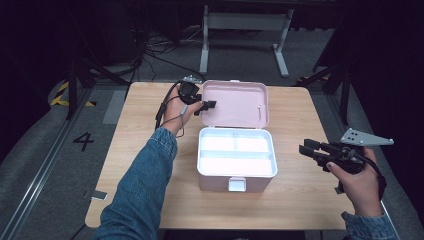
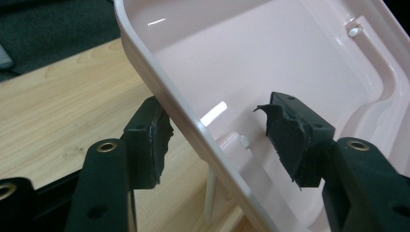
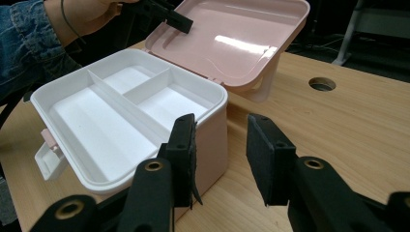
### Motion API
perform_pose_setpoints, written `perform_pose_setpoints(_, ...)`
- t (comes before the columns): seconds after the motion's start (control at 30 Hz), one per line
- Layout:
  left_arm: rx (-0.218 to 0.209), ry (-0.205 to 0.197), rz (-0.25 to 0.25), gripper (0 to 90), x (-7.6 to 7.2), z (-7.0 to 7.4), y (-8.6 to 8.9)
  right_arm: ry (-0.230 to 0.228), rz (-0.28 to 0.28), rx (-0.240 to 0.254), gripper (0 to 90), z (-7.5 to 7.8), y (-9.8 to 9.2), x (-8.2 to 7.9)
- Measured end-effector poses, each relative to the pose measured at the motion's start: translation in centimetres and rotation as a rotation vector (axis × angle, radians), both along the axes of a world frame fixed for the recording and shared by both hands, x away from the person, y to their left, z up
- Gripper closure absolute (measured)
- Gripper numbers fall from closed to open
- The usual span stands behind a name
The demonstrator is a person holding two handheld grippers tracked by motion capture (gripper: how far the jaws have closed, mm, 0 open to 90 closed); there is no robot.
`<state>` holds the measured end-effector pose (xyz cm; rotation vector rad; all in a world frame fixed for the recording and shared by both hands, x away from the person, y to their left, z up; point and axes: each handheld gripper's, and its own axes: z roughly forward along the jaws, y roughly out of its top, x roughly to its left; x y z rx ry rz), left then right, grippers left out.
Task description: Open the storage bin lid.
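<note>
Seen from above: pale pink plastic storage box with a white divided tray inside, standing open near the middle of the light wooden counter, its long axis running left to right and its white front latch facing the near edge. Hinged pink lid thrown back toward the far side, tilted up on its hinge and leaning away from the box. Left tongs at the lid's left edge, jaws moderately wide and straddling the rim, one pad outside over the counter, the other pad inside the lid's glossy hollow; pads apparently just short of the plastic, not yet pressing it, though contact on the outer side cannot be told for certain. Right tongs hovering to the right of the box, apart from its right wall, jaws parted and holding nothing, pointing leftward at the box. Seen along those tongs: white tray with one long compartment on the near side and two smaller ones behind it, all bare. Deciding relation for the likely next move, swinging the lid forward and down to shut the box: lid rim lying between the left tongs' jaws, hinge line parallel to the box's long axis, so travel would run from far to near. Left hand plainly the nearer to the lid; right tongs better placed to steady the box's right wall.
</note>
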<state>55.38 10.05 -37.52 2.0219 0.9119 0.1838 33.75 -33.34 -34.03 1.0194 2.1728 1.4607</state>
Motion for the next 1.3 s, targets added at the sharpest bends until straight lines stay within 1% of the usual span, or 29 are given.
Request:
perform_pose_setpoints(0.03,-0.002,0.013,0.003,42.1,0.0,-0.1,0.0,0.0,0.001,0.001,64.7,0.0,0.0,0.0)
perform_pose_setpoints(0.13,0.004,0.025,0.004,41.6,0.1,-0.4,0.0,0.002,0.001,0.003,64.5,0.0,0.0,0.0)
perform_pose_setpoints(0.17,0.006,0.039,0.008,41.4,0.1,-0.4,0.0,0.005,0.003,0.004,64.3,0.0,0.0,0.0)
perform_pose_setpoints(0.23,0.013,0.041,0.006,41.1,0.2,-0.6,0.0,0.006,0.002,0.004,64.2,0.0,0.1,0.1)
perform_pose_setpoints(0.27,0.007,0.046,0.011,40.9,0.2,-0.7,0.0,0.004,0.002,0.002,64.1,0.0,0.0,0.1)
perform_pose_setpoints(0.43,0.027,0.063,0.009,40.7,0.3,-0.9,0.1,0.006,0.004,0.007,63.9,0.0,0.0,0.0)
perform_pose_setpoints(0.47,0.018,0.075,0.014,40.8,0.2,-1.0,0.1,0.004,0.001,0.007,63.8,0.0,0.0,0.0)
perform_pose_setpoints(0.53,0.01,0.08,0.023,40.7,0.3,-1.2,0.1,0.005,0.0,0.007,63.8,0.0,0.0,0.1)
perform_pose_setpoints(0.67,0.008,0.094,0.02,40.5,0.3,-1.3,0.2,0.006,0.0,0.007,63.5,0.0,0.0,0.1)
perform_pose_setpoints(0.7,0.009,0.1,0.023,40.3,0.4,-1.4,0.2,0.006,0.0,0.007,63.4,0.0,0.0,0.1)
perform_pose_setpoints(0.77,0.027,0.106,0.024,38.9,0.4,-1.5,0.2,0.007,0.001,0.007,63.2,0.0,0.0,0.1)
perform_pose_setpoints(0.83,0.047,0.103,0.029,38.3,0.3,-1.7,0.2,0.006,0.0,0.008,63.1,0.0,0.0,0.1)
perform_pose_setpoints(0.9,0.067,0.099,0.026,40.0,0.3,-1.8,0.2,0.007,0.0,0.008,63.0,0.0,0.0,0.1)
perform_pose_setpoints(0.93,0.066,0.097,0.027,41.0,0.4,-1.9,0.2,0.008,0.0,0.009,62.9,0.0,0.0,0.1)
perform_pose_setpoints(0.97,0.068,0.106,0.024,41.4,0.3,-1.9,0.3,0.008,0.0,0.009,62.8,0.0,0.0,0.1)
perform_pose_setpoints(1.03,0.061,0.104,0.025,41.4,0.4,-2.1,0.3,0.007,0.001,0.007,62.5,-0.1,0.0,0.1)
perform_pose_setpoints(1.13,0.065,0.107,0.03,41.0,0.3,-2.1,0.3,0.008,0.002,0.009,62.3,0.0,0.0,0.1)
perform_pose_setpoints(1.17,0.063,0.099,0.034,41.0,0.3,-2.1,0.2,0.008,0.002,0.01,62.3,0.0,0.0,0.1)
perform_pose_setpoints(1.23,0.068,0.098,0.035,40.9,0.2,-2.0,0.3,0.006,0.004,0.012,62.2,0.0,0.0,0.2)
perform_pose_setpoints(1.27,0.063,0.094,0.036,40.9,0.1,-1.8,0.3,0.004,0.007,0.013,62.0,0.0,0.0,0.2)
perform_pose_setpoints(1.3,0.067,0.083,0.033,41.0,0.1,-1.7,0.4,0.004,0.008,0.014,62.0,0.1,0.1,0.3)
